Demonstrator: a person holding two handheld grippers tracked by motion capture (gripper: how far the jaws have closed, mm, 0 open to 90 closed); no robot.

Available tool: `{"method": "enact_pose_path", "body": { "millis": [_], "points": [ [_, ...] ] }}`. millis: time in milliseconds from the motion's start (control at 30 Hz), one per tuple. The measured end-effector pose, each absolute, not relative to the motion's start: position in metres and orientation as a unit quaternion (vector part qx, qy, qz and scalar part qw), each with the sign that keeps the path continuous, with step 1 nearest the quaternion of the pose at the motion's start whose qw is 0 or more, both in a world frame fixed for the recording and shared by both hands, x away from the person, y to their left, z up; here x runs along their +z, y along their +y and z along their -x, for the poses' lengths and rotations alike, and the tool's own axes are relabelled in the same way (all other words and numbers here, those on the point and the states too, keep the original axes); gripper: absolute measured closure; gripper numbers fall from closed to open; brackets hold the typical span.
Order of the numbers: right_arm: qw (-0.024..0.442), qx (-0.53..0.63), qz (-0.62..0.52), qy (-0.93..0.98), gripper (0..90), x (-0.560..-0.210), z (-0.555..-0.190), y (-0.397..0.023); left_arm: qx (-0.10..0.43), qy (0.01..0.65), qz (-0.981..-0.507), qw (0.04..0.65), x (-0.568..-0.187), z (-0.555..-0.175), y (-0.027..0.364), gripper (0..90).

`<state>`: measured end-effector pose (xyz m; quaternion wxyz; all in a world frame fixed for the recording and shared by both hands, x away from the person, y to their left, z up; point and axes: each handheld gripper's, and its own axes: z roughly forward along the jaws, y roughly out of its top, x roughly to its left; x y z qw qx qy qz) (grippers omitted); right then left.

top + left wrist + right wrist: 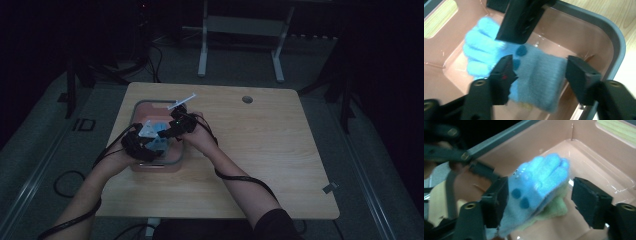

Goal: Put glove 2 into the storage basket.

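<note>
A fuzzy light-blue glove [160, 134] with dark blue dots lies in a pink basin [176, 159] with a grey rim, left of the table's middle. My left gripper [150, 142] hangs inside the basin. In the left gripper view it [541, 77] stands open, its jaws on either side of the glove's [536, 75] grey-blue cuff. My right gripper [172, 131] reaches in from the other side. In the right gripper view it [544, 201] is open around the glove's [541, 177] finger end, which leans on its left jaw. A pale green cloth [554, 207] lies under the glove.
The basin's walls [616, 42] stand close around both grippers. A jaw of the right gripper [519, 20] hangs above the glove's fingers. The wooden table [260, 150] has a round cable hole [247, 99] at the back. A desk frame [240, 30] stands on the floor beyond.
</note>
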<state>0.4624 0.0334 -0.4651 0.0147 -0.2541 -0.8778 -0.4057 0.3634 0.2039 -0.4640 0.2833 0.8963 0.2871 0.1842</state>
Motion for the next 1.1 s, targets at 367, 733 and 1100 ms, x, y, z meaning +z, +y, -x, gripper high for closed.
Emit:
{"method": "enact_pose_path", "body": {
  "millis": [367, 733, 1100],
  "points": [
    [0.015, -0.439, 0.257, -0.861, 15.3, -0.458, -0.459, 0.002, 0.225, 0.331, -0.862, 0.311, -0.461, -0.359, 0.203, 4.1],
    [-0.003, -0.44, 0.252, -0.862, 14.1, -0.458, -0.452, -0.026, 0.226, 0.328, -0.856, 0.331, -0.457, -0.349, 0.18, 2.3],
    [-0.007, -0.433, 0.25, -0.866, 14.1, -0.468, -0.446, -0.049, 0.202, 0.324, -0.857, 0.347, -0.463, -0.341, 0.163, 2.3]
  ]
}}
